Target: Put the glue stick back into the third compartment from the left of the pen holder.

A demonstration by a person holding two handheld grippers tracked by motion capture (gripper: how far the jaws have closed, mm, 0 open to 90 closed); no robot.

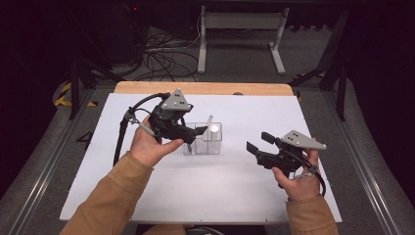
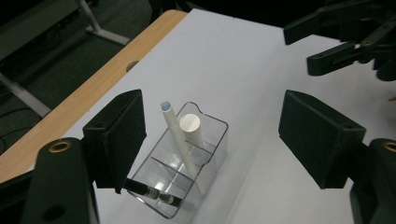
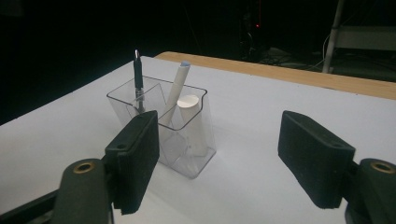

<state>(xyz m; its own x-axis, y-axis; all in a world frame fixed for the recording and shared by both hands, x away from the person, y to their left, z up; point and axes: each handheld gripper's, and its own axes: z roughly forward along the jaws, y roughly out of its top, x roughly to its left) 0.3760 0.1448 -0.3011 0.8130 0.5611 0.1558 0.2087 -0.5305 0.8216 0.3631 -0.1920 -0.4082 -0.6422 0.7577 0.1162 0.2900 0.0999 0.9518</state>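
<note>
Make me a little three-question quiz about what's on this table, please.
1. How many items stand in the clear organizer?
2. True or false: the left gripper is clamped on the white pen.
3. Which is thicker: A) the dark pen, B) the white cylinder?

Key: 1. Three. 2. False; its jaws stand apart with nothing pressed between them. 3. B.
</note>
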